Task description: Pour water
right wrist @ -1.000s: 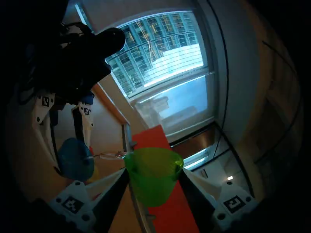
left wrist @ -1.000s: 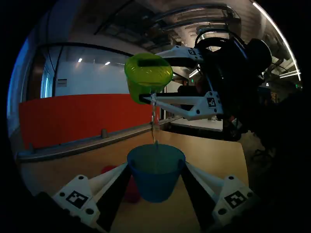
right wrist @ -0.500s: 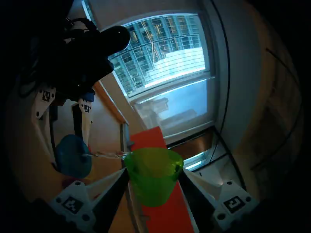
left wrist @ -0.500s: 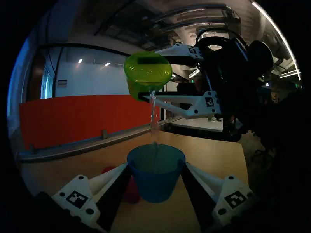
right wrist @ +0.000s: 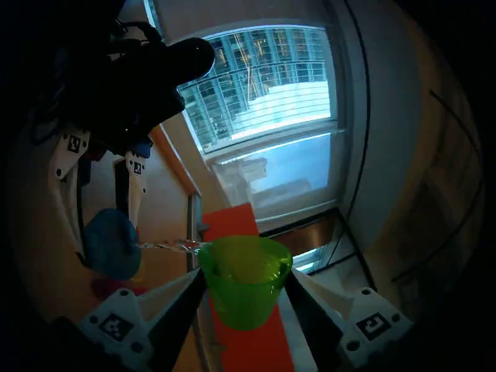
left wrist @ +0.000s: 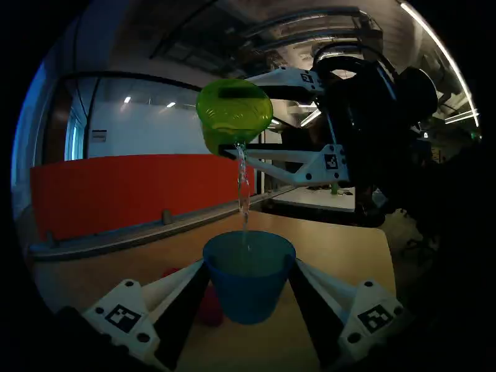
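My left gripper (left wrist: 249, 282) is shut on a blue cup (left wrist: 248, 282), held upright just above the wooden table (left wrist: 347, 245). Above it, my right gripper (left wrist: 239, 133) is shut on a green cup (left wrist: 234, 115) tipped on its side. A thin stream of water (left wrist: 243, 192) falls from the green cup's rim into the blue cup. In the right gripper view the green cup (right wrist: 245, 280) sits between the right gripper's (right wrist: 245, 285) fingers, the water (right wrist: 167, 246) runs across to the blue cup (right wrist: 110, 243), and the left gripper (right wrist: 102, 192) holds that cup.
A pink object (left wrist: 209, 305) lies on the table behind the blue cup. An orange partition (left wrist: 124, 186) with a grey rail (left wrist: 142, 226) borders the table's far side. The table's right edge (left wrist: 389, 260) drops off to dark floor. A large window (right wrist: 273, 105) shows in the right gripper view.
The green cup has tilted a little further and risen slightly. The water stream keeps running into the blue cup, which has stayed in place.
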Available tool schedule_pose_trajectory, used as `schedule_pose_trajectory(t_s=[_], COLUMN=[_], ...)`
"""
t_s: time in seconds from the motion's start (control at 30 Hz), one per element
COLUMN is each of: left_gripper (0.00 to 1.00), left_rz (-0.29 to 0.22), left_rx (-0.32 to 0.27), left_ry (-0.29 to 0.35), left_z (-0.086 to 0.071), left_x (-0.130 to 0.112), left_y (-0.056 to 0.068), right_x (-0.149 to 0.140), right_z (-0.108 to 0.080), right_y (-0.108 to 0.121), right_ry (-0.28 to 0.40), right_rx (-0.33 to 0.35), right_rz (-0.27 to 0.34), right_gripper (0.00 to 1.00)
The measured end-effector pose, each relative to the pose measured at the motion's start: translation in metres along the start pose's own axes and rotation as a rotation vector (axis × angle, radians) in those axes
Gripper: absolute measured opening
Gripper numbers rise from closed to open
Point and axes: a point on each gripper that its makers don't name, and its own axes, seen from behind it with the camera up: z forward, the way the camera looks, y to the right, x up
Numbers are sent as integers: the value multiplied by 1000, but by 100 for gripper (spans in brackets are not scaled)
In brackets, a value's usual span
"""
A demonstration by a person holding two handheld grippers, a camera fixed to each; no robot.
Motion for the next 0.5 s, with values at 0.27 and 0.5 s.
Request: schedule_pose_trajectory(t_s=[0.27, 0.5], left_gripper=[85, 85], left_rz=[1, 4], left_rx=[2, 0], left_ry=[3, 9], left_z=[-1, -3], left_x=[1, 5], left_y=[0, 1], right_x=[6, 6], right_z=[1, 2], right_y=[3, 7], right_ry=[8, 7], right_rx=[-7, -15], right_rz=[-34, -62], right_gripper=[88, 88])
